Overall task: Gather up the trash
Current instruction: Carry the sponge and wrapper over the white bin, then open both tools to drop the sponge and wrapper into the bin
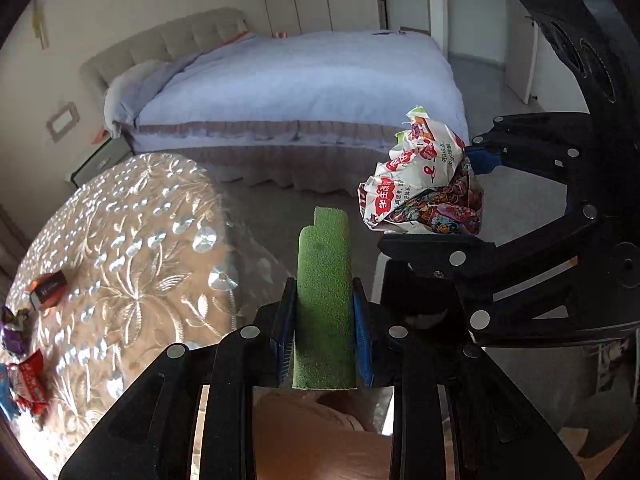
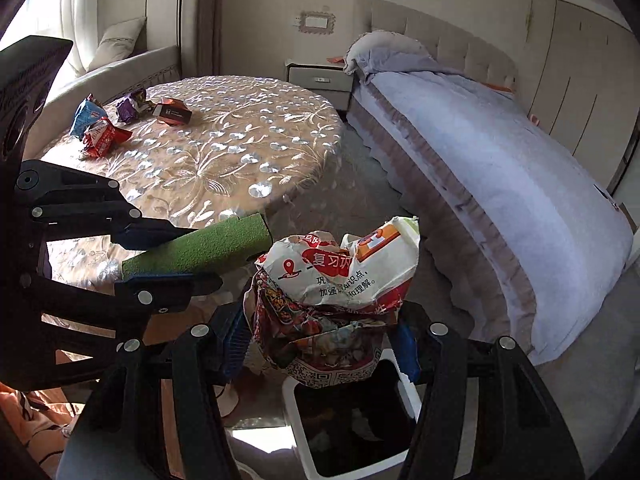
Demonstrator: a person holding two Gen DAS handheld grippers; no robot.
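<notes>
Wrappers point(image 2: 105, 141) on table point(image 2: 240, 152), bed point(image 2: 500, 168) beside.

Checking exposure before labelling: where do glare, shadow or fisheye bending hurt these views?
Left wrist: sun glints off the table; bed edges bow. Right wrist: window blown out, trash bin interior dark; crumpled wrapper sharp.

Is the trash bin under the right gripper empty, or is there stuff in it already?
Not empty. The right wrist view looks down into the open white bin, where crumpled scraps lie on its dark bottom. How full it is, cannot tell.
</notes>
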